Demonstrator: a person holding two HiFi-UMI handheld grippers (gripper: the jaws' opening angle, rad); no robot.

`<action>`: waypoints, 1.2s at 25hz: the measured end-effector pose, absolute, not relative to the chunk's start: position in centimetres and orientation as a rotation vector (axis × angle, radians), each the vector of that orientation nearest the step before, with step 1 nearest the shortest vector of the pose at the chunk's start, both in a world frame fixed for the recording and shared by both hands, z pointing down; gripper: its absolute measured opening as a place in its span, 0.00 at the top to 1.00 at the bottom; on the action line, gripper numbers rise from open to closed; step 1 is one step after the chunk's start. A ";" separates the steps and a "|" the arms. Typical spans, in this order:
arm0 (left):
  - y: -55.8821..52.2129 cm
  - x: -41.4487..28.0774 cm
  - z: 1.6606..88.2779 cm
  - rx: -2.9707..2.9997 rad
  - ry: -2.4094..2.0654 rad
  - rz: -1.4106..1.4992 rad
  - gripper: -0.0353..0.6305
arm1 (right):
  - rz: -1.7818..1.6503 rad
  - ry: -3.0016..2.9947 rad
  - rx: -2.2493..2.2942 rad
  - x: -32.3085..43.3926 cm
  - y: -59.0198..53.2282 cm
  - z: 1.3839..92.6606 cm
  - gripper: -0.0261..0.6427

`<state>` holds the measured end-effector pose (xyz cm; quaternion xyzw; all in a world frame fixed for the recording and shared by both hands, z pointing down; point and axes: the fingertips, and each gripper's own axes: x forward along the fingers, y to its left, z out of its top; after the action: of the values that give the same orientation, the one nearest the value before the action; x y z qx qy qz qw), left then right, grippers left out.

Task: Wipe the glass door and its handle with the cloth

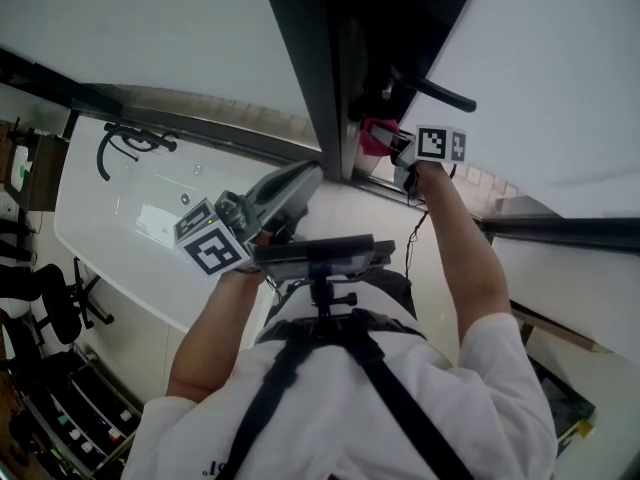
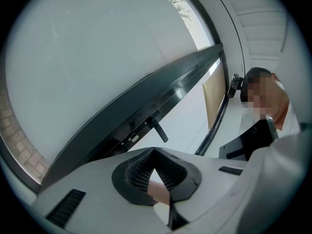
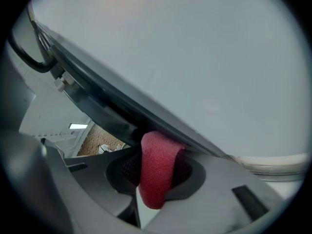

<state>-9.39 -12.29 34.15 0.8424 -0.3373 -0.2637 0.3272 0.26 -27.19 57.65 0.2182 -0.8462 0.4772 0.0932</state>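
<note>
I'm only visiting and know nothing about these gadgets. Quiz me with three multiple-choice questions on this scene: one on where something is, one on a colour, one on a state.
1. Where is the cloth?
A) held in the right tongs
B) lying on the floor
C) slung over the person's shoulder

2. What colour is the cloth?
A) blue
B) white
C) red

3. How do the left tongs stand?
A) wide open
B) shut, holding nothing
C) shut on a sponge

Answers:
1 A: the right gripper view shows the cloth folded between those tongs.
2 C: it shows red in both the head view and the right gripper view.
3 B: their tips meet with nothing between them.
</note>
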 end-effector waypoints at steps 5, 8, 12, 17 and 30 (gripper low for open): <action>-12.2 -9.2 34.1 2.204 -0.862 -0.701 0.96 | 1.440 -2.532 0.643 0.1 -27.2 55.8 0.83; -12.2 -9.1 33.9 2.212 -0.853 -0.701 0.96 | 1.435 -2.551 0.639 -0.1 -27.2 54.4 0.83; -12.2 -8.9 34.0 2.207 -0.827 -0.706 0.96 | 1.434 -2.572 0.630 -0.5 -27.2 52.8 0.83; -12.2 -8.9 33.9 2.216 -0.814 -0.707 0.96 | 1.421 -2.611 0.626 -0.7 -27.3 51.0 0.83; -12.3 -8.6 33.7 2.224 -0.784 -0.718 0.96 | 1.343 -2.724 0.621 -0.7 -27.4 47.3 0.83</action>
<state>-8.63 -12.33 33.65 0.8511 -0.2999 -0.2747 0.3320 -0.70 -27.44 47.33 0.2003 -0.8785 0.4332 0.0206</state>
